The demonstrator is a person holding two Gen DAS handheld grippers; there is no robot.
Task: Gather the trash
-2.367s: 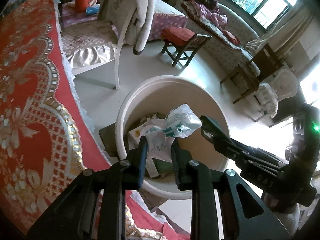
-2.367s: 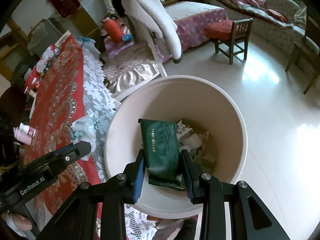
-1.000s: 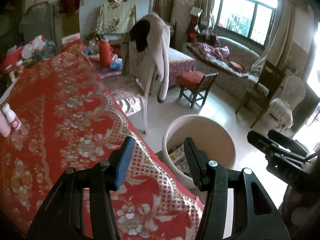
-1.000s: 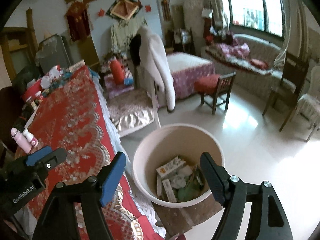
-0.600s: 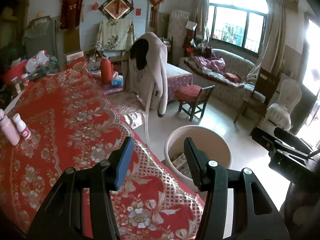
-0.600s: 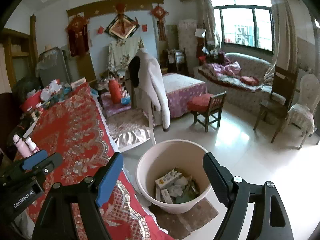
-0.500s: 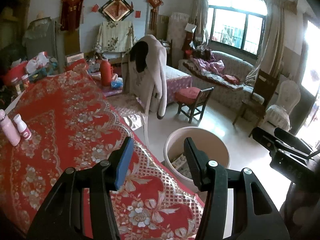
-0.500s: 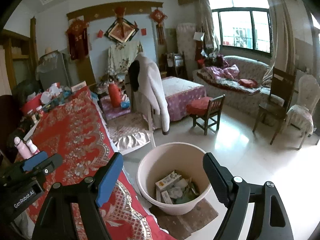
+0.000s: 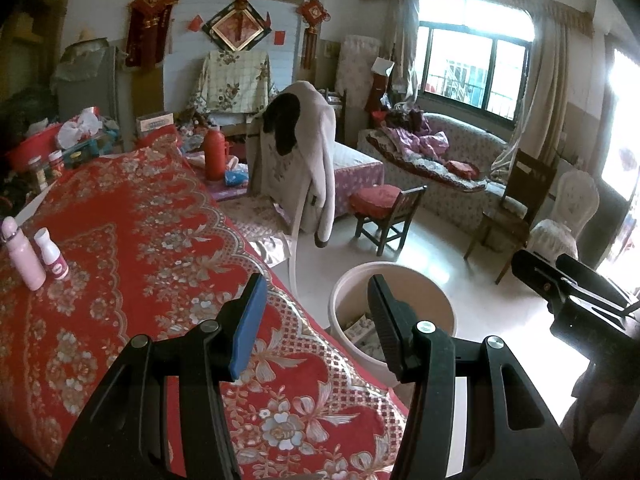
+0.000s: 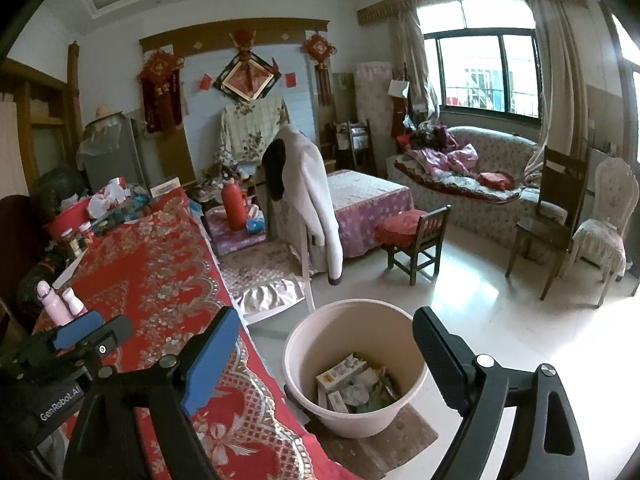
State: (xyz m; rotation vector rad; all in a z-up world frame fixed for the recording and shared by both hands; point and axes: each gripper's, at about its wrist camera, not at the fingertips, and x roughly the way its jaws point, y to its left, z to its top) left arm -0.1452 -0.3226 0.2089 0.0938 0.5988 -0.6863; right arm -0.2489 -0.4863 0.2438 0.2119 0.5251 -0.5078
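A pale pink bin [image 10: 356, 322] stands on the floor beside the table and holds boxes and crumpled wrappers [image 10: 352, 386]. It also shows in the left wrist view [image 9: 424, 284]. My left gripper [image 9: 316, 320] is open and empty, held above the table edge next to the bin. My right gripper [image 10: 320, 354] is open and empty, held high above the bin. The left gripper also shows at the left of the right wrist view [image 10: 86, 338], and the right gripper at the right of the left wrist view [image 9: 568, 280].
The table has a red floral cloth [image 9: 132, 232]. Two pink bottles [image 9: 32, 256] stand on its left side, clutter [image 10: 104, 204] at its far end. A white chair with a coat [image 10: 308, 200], a small red-cushioned chair [image 10: 412, 236] and a sofa [image 10: 472, 176] stand beyond.
Both grippers let go of their trash into the bin, opened, and rose up and back from it. In the last half second they lifted only slightly.
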